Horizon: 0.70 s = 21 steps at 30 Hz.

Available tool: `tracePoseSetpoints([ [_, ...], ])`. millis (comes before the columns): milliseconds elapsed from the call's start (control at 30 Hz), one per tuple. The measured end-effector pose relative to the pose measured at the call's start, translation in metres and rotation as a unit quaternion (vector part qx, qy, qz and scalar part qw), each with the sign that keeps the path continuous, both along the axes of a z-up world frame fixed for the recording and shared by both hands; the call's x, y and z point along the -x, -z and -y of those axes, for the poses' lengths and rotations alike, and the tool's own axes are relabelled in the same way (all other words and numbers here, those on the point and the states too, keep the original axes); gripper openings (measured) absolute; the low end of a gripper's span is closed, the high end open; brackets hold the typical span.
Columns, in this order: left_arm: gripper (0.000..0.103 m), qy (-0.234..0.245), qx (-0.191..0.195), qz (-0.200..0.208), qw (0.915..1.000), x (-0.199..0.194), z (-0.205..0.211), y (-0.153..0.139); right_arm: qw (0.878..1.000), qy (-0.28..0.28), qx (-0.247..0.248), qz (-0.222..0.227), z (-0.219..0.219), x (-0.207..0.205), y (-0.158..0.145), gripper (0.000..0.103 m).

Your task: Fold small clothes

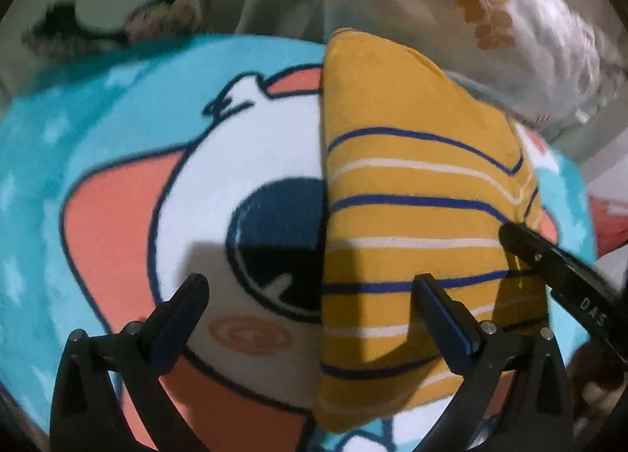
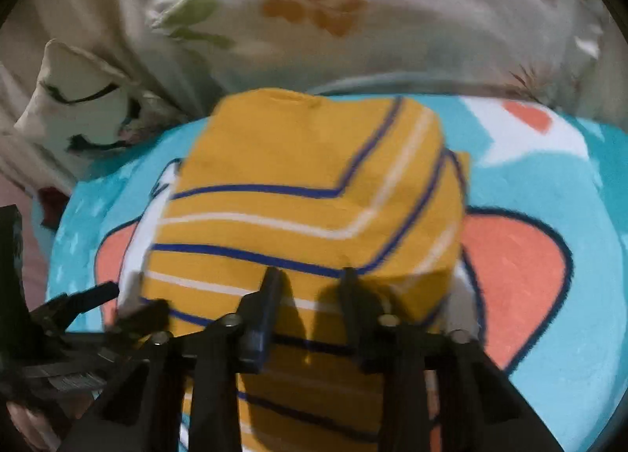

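Note:
A yellow garment with blue and white stripes (image 1: 412,185) lies folded on a blue cartoon blanket (image 1: 117,161). Its straight left edge runs down the middle of the left wrist view. My left gripper (image 1: 312,287) is open wide just above it, one finger over the blanket's white patch and the other over the garment. In the right wrist view the same garment (image 2: 298,177) fills the centre, and my right gripper (image 2: 310,279) has its jaws drawn close on a pinch of the cloth. The left wrist view shows the right gripper's tip (image 1: 514,234) at the garment's right edge, where the stripes pucker.
White bedding with orange and green leaf prints (image 2: 353,12) is bunched along the blanket's far side. A cream pillow with dark markings (image 2: 78,98) lies at the back left. Something red (image 1: 608,224) shows past the blanket's right edge. A hand (image 2: 23,420) is at the lower left.

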<state>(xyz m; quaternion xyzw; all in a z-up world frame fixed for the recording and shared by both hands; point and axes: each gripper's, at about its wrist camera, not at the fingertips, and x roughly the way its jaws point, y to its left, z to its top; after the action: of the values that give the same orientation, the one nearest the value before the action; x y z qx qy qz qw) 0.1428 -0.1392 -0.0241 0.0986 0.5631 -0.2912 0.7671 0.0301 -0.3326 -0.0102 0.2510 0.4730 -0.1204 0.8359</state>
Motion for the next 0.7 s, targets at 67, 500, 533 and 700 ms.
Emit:
tracePoseSetpoints([
  [67, 0.103, -0.008, -0.014, 0.027, 0.9995, -0.002, -0.014, -0.007, 1.000, 0.015, -0.008, -0.004, 0.012, 0.017, -0.001, 0.002],
  [500, 0.103, 0.024, -0.051, 0.084, 0.9949, -0.025, 0.035, -0.012, 1.000, 0.016, 0.000, 0.021, 0.012, -0.013, -0.018, 0.021],
  [533, 0.103, 0.023, -0.053, 0.079, 0.9952, -0.025, 0.034, -0.006, 1.000, 0.024, 0.008, 0.000, 0.014, -0.017, -0.008, 0.021],
  [700, 0.103, 0.013, -0.045, 0.063, 0.9969, -0.026, 0.011, -0.011, 0.992, 0.116, 0.043, -0.034, 0.044, 0.021, -0.002, 0.038],
])
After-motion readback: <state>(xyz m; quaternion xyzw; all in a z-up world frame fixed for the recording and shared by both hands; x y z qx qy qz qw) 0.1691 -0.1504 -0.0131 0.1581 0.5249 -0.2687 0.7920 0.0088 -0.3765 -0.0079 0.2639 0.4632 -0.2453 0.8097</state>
